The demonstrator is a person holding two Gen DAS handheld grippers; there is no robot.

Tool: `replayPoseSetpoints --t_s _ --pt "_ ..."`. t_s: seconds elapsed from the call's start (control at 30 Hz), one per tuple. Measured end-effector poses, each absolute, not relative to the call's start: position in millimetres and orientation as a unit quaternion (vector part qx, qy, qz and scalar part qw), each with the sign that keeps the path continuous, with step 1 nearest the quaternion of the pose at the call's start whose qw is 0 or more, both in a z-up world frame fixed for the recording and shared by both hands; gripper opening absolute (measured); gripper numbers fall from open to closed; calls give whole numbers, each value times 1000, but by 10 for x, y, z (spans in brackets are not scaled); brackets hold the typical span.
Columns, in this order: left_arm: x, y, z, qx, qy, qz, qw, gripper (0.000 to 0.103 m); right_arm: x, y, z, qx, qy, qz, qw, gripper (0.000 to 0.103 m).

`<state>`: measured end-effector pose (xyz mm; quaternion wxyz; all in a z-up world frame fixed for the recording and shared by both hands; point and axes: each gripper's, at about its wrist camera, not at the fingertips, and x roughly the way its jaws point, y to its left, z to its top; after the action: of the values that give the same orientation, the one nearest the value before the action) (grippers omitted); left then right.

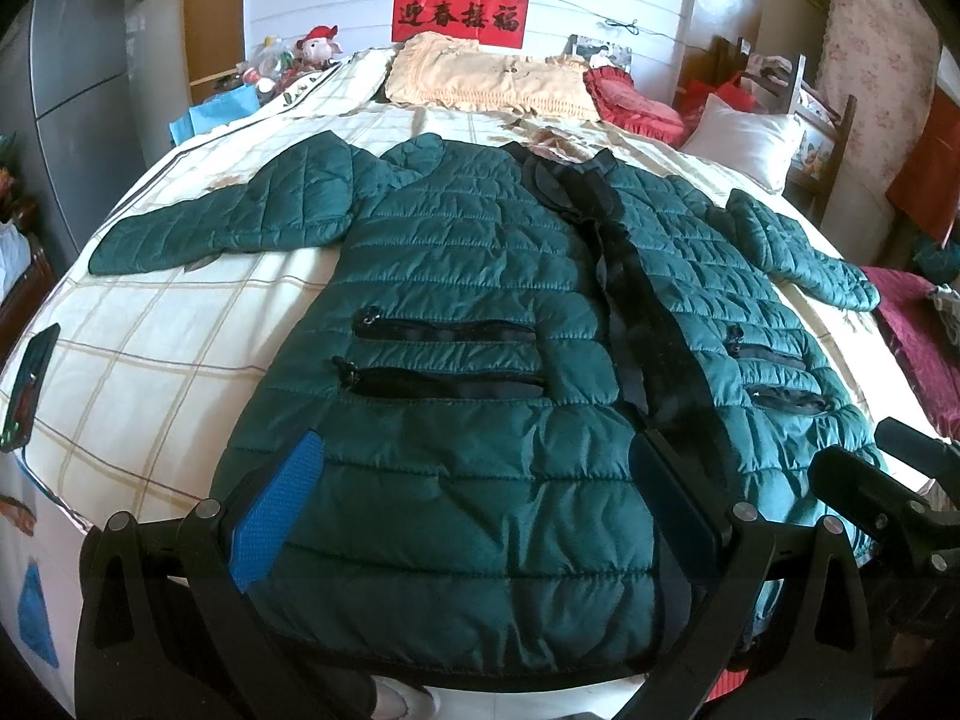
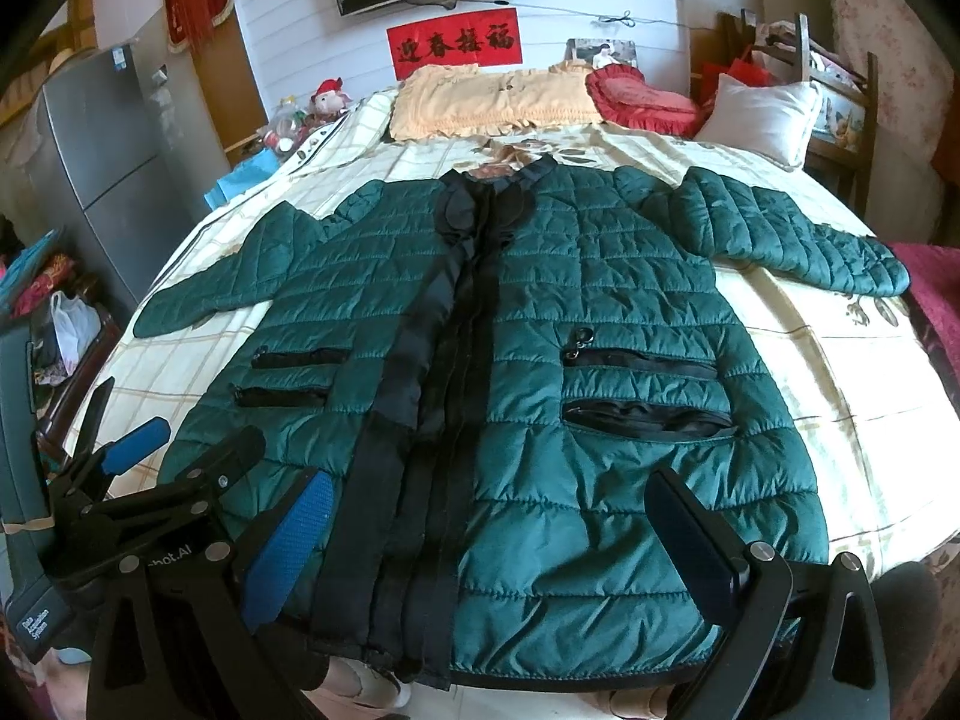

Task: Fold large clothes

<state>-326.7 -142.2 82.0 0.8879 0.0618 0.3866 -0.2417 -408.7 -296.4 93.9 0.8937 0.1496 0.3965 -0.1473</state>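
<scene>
A dark green quilted jacket (image 1: pixel 456 252) (image 2: pixel 600 300) lies spread flat and front up on the checked bedsheet (image 1: pixel 150 348) (image 2: pixel 840 372), both sleeves stretched out sideways. A black placket runs down its middle, and zip pockets sit on each side. My left gripper (image 1: pixel 474 504) hovers open over the hem's left half, holding nothing. Over the right half of the hem, my right gripper (image 2: pixel 495 540) is open too and holds nothing. Each gripper shows in the other's view: the right gripper (image 1: pixel 882 456) at the right edge, the left gripper (image 2: pixel 186 444) at the lower left.
A phone (image 1: pixel 30 384) lies at the bed's left edge. At the head lie a yellow pillow (image 1: pixel 486 81), a red cushion (image 1: pixel 630 99) and a white pillow (image 1: pixel 744 138). A grey fridge (image 1: pixel 78 60) stands left, a wooden chair (image 1: pixel 822 108) and a maroon blanket (image 1: pixel 918 324) right.
</scene>
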Motion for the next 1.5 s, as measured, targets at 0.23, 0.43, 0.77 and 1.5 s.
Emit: replayPoseSetpoints --t_s 0.23,0.43,0.77,1.5 --pt "-3232 -1413 810 65 388 -241 887 102 -4061 -2974 926 150 394 -147 895 103" --pt "-3219 -1412 817 64 387 -240 888 102 -4010 -2973 933 142 391 -147 897 103" --pt "-3040 -1426 931 58 383 -232 892 102 -3856 -3051 993 135 389 -153 898 103" --pt "-2328 -1504 1176 45 378 -211 900 102 -3202 -3303 1233 107 375 -165 906 103"
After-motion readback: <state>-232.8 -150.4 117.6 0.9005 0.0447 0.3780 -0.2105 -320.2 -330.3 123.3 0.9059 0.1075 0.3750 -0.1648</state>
